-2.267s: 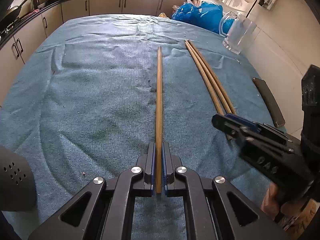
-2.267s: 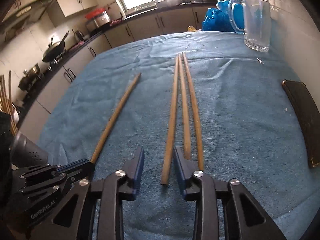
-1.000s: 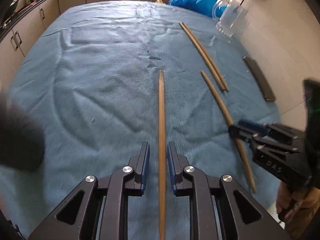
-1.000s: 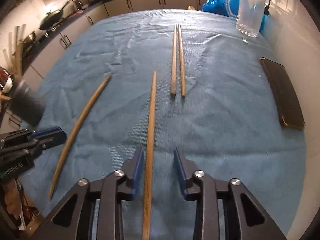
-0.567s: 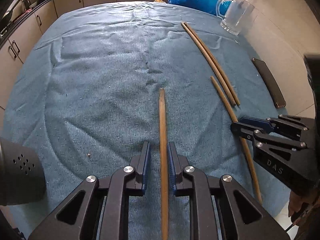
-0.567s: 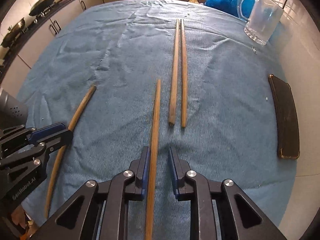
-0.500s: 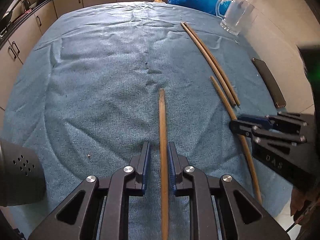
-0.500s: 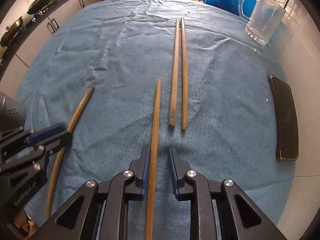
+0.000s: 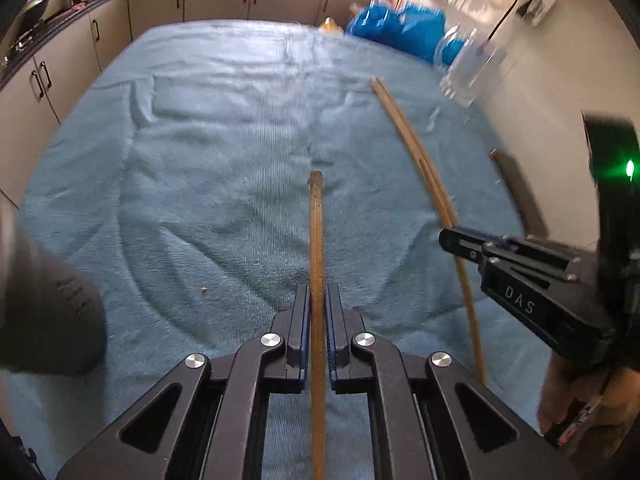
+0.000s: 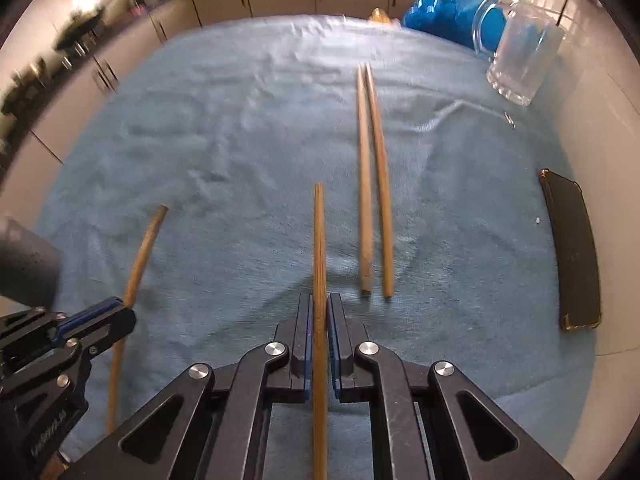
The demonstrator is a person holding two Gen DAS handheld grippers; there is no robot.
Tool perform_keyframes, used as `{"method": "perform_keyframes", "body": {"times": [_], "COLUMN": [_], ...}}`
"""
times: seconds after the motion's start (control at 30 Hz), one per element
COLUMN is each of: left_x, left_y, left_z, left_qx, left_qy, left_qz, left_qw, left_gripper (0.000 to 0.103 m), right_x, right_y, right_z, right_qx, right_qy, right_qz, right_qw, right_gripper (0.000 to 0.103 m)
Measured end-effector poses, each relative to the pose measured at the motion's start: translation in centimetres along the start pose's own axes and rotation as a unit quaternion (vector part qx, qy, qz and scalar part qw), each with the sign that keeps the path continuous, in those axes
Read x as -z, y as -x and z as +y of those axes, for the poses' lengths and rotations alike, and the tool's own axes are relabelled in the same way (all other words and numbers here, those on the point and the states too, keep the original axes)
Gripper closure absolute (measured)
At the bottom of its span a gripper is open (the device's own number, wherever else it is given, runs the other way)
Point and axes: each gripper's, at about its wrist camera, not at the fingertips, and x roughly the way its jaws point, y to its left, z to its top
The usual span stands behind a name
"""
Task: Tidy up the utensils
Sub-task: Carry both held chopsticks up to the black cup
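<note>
The left gripper's (image 9: 316, 304) fingers (image 9: 301, 320) have just closed on one chopstick (image 9: 316, 240); the right gripper's (image 10: 319, 312) fingers (image 10: 305, 332) have just closed on another (image 10: 319, 240). Both sticks point out over the blue cloth (image 10: 240, 140) covering the counter. Two more chopsticks (image 10: 374, 184) lie side by side on it, just right of the right-hand stick, near a glass mug (image 10: 520, 64).

Both handheld tools are matte black: the left gripper (image 9: 317, 308) and the right gripper (image 10: 318, 312) each have angular two-finger frames with triangular cut-outs, round silver screws and blue pads. The right one bears pale "DAS" lettering and a green light.
</note>
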Motion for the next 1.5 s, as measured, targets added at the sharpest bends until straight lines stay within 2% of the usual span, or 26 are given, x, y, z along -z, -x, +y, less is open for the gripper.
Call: {"method": "perform_keyframes", "body": {"times": [0.1, 0.23, 0.43, 0.8, 1.03, 1.23, 1.37, 1.5], "left_x": [0.4, 1.5, 3.2, 4.5, 4.6, 3.9, 2.5, 0.9], "left_y": [2.3, 5.3, 8.9, 14.9, 21.2, 26.8, 28.3, 27.9], "left_z": [-0.2, -1.1, -2.1, -0.7, 1.3, 4.4, 7.0, 10.0], "left_qx": [0.014, 0.023, 0.015, 0.035, 0.031, -0.002, -0.038, -0.049], "left_qy": [0.0, -0.014, -0.035, -0.013, 0.008, 0.02, 0.037, 0.064], "left_qz": [-0.03, -0.073, -0.128, -0.192, -0.252, -0.311, -0.333, -0.334], "left_qw": [0.9995, 0.997, 0.991, 0.9807, 0.9673, 0.9503, 0.9414, 0.9392], "left_gripper": [0.096, 0.096, 0.096, 0.096, 0.096, 0.096, 0.096, 0.096], "right_x": [1.2, 3.0, 4.0, 5.4, 3.8, 0.7, -1.9, -3.8], "right_y": [2.8, 6.6, 10.6, 15.4, 17.5, 18.0, 17.3, 15.9], "right_z": [0.2, 0.9, 1.3, 3.2, 6.4, 10.9, 14.8, 18.5], "right_qx": [-0.021, -0.028, -0.049, -0.092, -0.126, -0.181, -0.213, -0.24], "right_qy": [-0.006, 0.0, 0.005, -0.001, 0.012, 0.018, 0.027, 0.031], "right_qz": [-0.05, -0.113, -0.169, -0.252, -0.306, -0.333, -0.342, -0.348], "right_qw": [0.999, 0.993, 0.984, 0.963, 0.944, 0.925, 0.915, 0.906], "right_gripper": [0.096, 0.096, 0.096, 0.095, 0.095, 0.095, 0.095, 0.095]}}
